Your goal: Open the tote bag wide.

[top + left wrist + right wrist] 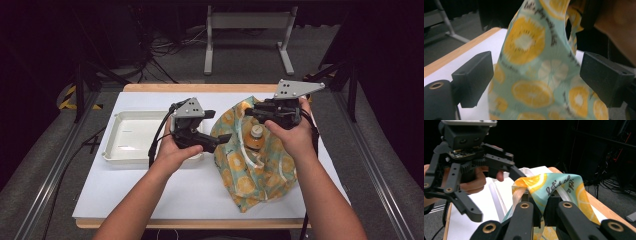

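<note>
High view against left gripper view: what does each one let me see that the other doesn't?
The high view alone gives the white tray, the bottle inside the bag's mouth, and both forearms. The left gripper view alone gives the left gripper with its jaws spread wide either side of the cloth, and lettering on the print. Both share the lemon-print bag and the white table.

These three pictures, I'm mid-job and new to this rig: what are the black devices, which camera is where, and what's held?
A person holds a two-jaw gripper in each hand. The high view looks down on the table; each of the other two rides on one gripper.

On the table are a white tray and a lemon-print cloth bag with a capped bottle inside.

The right gripper is shut on the bag's rim, lifting it. The left gripper is open, its jaws either side of the bag's cloth, not pinching.
</note>
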The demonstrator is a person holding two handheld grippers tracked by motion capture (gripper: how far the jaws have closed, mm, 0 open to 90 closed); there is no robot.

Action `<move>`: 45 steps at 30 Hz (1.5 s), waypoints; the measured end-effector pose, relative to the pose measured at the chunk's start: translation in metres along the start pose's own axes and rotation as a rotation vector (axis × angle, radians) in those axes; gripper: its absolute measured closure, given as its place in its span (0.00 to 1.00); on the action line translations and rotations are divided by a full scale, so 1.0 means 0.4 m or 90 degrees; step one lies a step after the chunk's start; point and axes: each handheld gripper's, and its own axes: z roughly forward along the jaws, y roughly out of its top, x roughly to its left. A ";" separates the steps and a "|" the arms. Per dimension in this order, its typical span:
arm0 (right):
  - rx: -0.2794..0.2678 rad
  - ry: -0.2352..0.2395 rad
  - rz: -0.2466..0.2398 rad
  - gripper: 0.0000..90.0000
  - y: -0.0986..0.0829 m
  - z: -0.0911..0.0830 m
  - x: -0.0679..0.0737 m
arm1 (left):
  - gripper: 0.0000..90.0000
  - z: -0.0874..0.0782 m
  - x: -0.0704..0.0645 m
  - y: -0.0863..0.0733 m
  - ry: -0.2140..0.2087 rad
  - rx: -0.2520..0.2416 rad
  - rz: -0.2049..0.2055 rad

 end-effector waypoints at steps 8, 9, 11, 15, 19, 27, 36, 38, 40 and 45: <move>-0.002 0.012 0.001 0.97 0.001 0.002 0.002 | 0.15 0.052 0.006 0.016 0.008 0.015 0.007; -0.004 0.016 0.001 0.97 0.001 0.002 0.003 | 0.16 0.058 0.007 0.017 0.010 0.017 0.006; -0.007 0.023 0.001 0.97 0.002 0.002 0.005 | 0.20 0.072 0.013 0.017 0.011 0.018 0.009; -0.011 0.033 -0.002 0.97 0.003 0.001 0.008 | 0.31 0.082 0.014 0.014 0.011 0.014 0.001; -0.012 0.033 0.000 0.96 0.002 0.000 0.007 | 0.57 0.083 0.014 0.013 0.010 0.011 0.009; -0.008 0.027 0.004 0.95 -0.009 -0.001 0.002 | 0.92 0.085 0.003 0.014 0.024 0.028 0.042; 0.005 0.015 0.004 0.81 -0.018 -0.018 0.006 | 0.99 0.083 0.008 0.015 0.019 0.015 0.035; 0.011 0.005 -0.004 0.75 -0.025 -0.028 0.011 | 0.99 0.084 0.007 0.016 0.020 0.017 0.039; 0.009 -0.007 -0.007 0.71 -0.033 -0.044 0.015 | 0.99 0.086 0.004 0.016 0.016 0.014 0.034; 0.020 -0.024 -0.005 0.62 -0.052 -0.076 0.022 | 0.99 0.086 -0.004 0.023 0.016 0.015 0.050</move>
